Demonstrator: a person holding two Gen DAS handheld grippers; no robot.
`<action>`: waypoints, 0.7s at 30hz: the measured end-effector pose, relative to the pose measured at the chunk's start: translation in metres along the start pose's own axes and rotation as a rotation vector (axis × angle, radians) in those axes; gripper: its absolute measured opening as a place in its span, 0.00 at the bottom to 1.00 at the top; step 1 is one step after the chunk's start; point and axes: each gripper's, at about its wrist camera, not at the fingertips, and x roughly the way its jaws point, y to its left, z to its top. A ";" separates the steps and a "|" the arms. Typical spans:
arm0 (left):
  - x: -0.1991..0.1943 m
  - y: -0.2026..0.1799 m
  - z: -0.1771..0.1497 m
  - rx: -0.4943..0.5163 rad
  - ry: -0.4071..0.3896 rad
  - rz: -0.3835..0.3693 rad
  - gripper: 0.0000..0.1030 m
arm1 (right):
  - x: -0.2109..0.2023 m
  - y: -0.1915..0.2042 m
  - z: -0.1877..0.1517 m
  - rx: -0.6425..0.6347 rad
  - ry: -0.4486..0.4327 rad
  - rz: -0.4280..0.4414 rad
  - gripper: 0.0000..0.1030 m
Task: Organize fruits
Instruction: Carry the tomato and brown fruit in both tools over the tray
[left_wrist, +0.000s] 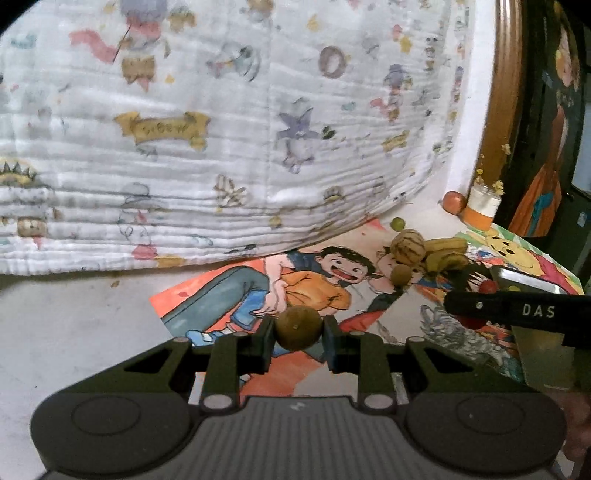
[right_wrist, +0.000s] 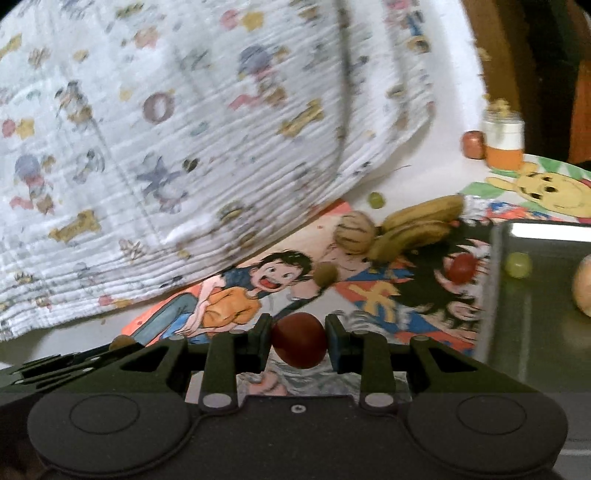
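My left gripper (left_wrist: 298, 334) is shut on a round brown fruit (left_wrist: 297, 321), held above the cartoon mat (left_wrist: 221, 291). My right gripper (right_wrist: 299, 347) is shut on a dark red fruit (right_wrist: 299, 332) over the same mat. In the right wrist view a metal tray (right_wrist: 532, 332) lies to the right, holding a green grape (right_wrist: 518, 264) and a pale orange fruit (right_wrist: 583, 290). On the mat lie bananas (right_wrist: 417, 225), a striped round fruit (right_wrist: 354, 232), a small brown fruit (right_wrist: 325, 274) and a red fruit (right_wrist: 461, 268). A loose green grape (right_wrist: 376, 199) sits beyond them.
A printed white quilt (left_wrist: 221, 147) rises behind the mat and fills the left and back. An orange-and-white jar (right_wrist: 504, 142) and a small brown-orange object (right_wrist: 473, 144) stand at the back right. A framed picture (left_wrist: 546, 147) leans at the far right.
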 end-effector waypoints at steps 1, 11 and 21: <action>-0.002 -0.004 0.000 0.005 -0.001 -0.004 0.29 | -0.005 -0.005 -0.001 0.009 -0.007 -0.012 0.32; -0.009 -0.049 -0.001 0.048 0.004 -0.098 0.29 | -0.044 -0.057 -0.008 0.080 -0.062 -0.133 0.32; 0.002 -0.089 -0.005 0.094 0.031 -0.177 0.29 | -0.060 -0.094 -0.015 0.133 -0.078 -0.221 0.32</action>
